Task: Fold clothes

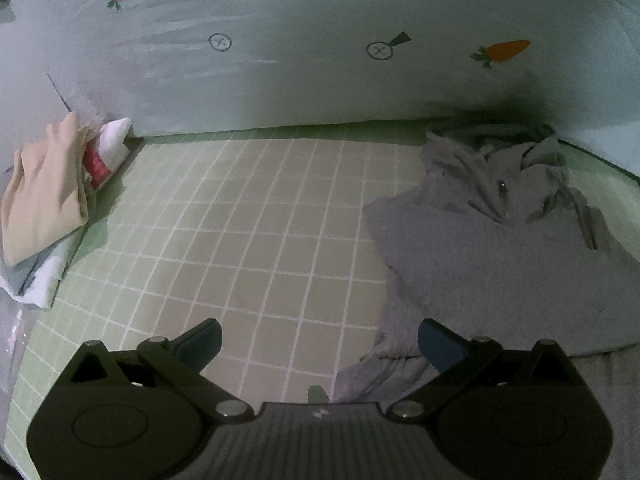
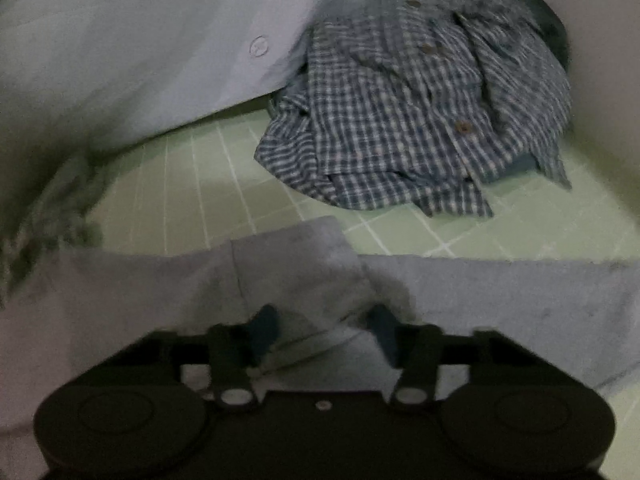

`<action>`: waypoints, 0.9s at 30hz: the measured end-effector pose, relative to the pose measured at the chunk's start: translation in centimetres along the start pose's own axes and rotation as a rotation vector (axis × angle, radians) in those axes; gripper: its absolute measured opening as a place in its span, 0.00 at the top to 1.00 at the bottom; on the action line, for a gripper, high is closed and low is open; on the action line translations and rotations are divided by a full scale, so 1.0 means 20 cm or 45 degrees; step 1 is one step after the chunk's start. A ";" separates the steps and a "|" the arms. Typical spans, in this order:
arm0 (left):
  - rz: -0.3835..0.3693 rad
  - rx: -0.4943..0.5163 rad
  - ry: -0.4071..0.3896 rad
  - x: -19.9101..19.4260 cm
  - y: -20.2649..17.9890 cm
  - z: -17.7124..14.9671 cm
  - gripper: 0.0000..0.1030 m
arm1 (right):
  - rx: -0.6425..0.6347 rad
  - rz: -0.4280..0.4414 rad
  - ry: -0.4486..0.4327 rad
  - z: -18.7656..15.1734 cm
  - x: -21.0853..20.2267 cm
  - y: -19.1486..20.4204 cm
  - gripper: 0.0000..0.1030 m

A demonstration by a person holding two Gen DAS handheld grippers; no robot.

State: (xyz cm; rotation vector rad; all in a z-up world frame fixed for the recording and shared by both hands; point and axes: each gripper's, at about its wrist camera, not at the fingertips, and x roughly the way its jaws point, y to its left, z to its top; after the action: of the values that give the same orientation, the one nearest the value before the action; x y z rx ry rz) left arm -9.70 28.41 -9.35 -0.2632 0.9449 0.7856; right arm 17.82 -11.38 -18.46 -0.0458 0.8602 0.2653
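A grey hooded sweatshirt [image 1: 500, 248] lies spread on the green grid mat [image 1: 240, 240], hood toward the back. My left gripper [image 1: 320, 340] is open and empty, just above the mat at the sweatshirt's left lower edge, with a bunched sleeve beside its right finger. In the right wrist view the grey sweatshirt [image 2: 500, 296] lies under my right gripper [image 2: 324, 328]. Its fingers stand open, with a raised fold of grey cloth [image 2: 296, 272] between and in front of them. Whether the pads touch the cloth is unclear.
A stack of folded clothes [image 1: 48, 200], beige on top, sits at the mat's left edge. A crumpled blue plaid shirt [image 2: 400, 120] lies at the back right of the mat [image 2: 192, 184]. A pale quilt with carrot prints [image 1: 320, 60] borders the back.
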 end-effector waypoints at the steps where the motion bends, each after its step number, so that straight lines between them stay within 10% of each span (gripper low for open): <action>1: -0.001 0.005 0.000 0.00 -0.01 0.00 0.00 | -0.038 0.012 -0.005 0.00 0.00 0.01 0.71; 5: -0.006 0.025 0.001 -0.01 -0.03 0.00 0.00 | -0.120 0.032 -0.028 0.02 -0.02 0.03 0.87; 27: -0.122 0.039 0.015 -0.05 0.11 0.02 0.00 | -0.111 0.263 -0.243 0.08 -0.49 0.61 0.90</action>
State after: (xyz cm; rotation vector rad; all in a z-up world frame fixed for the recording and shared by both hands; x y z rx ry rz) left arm -11.36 29.62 -8.09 -0.2844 0.9475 0.6814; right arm 9.86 -1.40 -9.11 -0.0125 0.6633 0.4936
